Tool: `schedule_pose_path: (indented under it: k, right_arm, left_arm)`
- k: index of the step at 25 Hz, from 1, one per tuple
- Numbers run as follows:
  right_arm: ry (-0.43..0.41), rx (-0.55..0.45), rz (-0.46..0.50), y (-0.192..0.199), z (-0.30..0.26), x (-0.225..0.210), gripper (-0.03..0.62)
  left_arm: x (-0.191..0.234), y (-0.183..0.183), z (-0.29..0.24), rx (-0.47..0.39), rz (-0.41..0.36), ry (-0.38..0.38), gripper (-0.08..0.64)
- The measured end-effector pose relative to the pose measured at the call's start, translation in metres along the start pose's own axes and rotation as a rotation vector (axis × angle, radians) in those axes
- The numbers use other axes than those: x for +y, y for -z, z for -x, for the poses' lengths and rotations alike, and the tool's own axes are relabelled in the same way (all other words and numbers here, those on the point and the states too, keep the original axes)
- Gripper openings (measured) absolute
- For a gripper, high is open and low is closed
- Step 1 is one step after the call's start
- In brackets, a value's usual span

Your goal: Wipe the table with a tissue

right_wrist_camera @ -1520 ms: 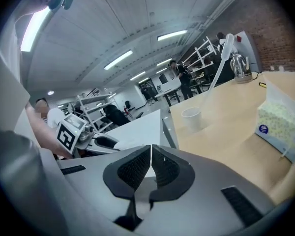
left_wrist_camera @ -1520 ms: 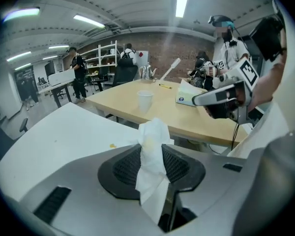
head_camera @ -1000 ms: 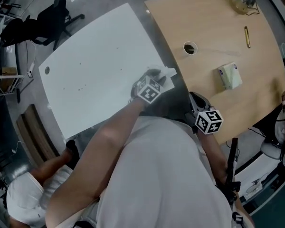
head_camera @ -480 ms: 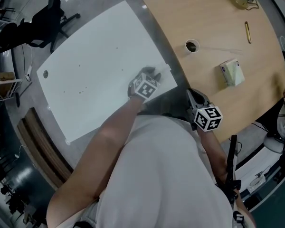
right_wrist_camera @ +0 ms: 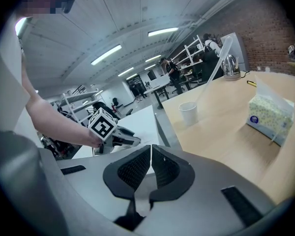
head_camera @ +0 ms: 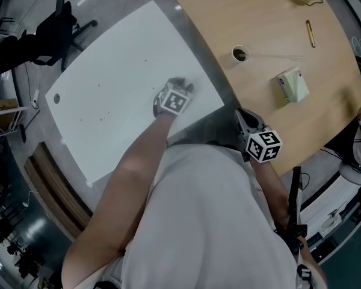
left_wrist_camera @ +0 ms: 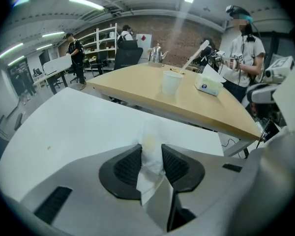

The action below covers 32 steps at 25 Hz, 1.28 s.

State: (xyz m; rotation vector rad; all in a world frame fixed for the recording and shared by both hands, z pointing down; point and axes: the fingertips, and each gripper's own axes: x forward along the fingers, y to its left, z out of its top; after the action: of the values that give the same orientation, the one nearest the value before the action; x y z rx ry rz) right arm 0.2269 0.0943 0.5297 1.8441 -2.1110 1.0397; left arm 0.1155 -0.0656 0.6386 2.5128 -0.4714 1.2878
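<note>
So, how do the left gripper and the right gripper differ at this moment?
The left gripper pinches a white tissue; the right gripper holds nothing, fingers together. The left gripper is over the white table; the right gripper is by the edge of the wooden table. Both carry a marker cube.

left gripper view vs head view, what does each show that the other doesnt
Only the left gripper view: the white tissue pinched between the left gripper's jaws, which have just closed a little further, plus the brick wall and people standing around. Only the head view: that gripper's marker cube and the wearer's forearm. Both: the white rectangular table, the curved light wood table, the white paper cup and the pale green tissue box.
</note>
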Motion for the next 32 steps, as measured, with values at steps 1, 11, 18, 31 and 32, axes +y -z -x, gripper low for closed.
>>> schedule_pose_path:
  k: [1, 11, 18, 31, 32]
  right_arm:
    - [0.002, -0.001, -0.001, 0.000, 0.000, 0.001, 0.018]
    - [0.037, -0.015, -0.028, 0.011, 0.013, -0.002, 0.018]
    - [0.018, -0.013, -0.035, 0.015, 0.003, 0.014, 0.018]
    - [-0.022, -0.003, 0.037, 0.000, -0.036, 0.060, 0.018]
    - [-0.026, 0.000, 0.042, 0.001, -0.040, 0.065, 0.018]
  left_arm:
    - [0.005, 0.001, 0.002, 0.009, -0.003, -0.007, 0.112]
    - [0.027, 0.009, 0.008, 0.033, -0.045, -0.099, 0.109]
    - [-0.018, 0.024, 0.014, 0.080, -0.143, 0.006, 0.109]
    - [-0.032, 0.050, 0.076, -0.082, -0.175, -0.026, 0.109]
    - [-0.025, 0.054, 0.082, -0.093, -0.168, -0.043, 0.109]
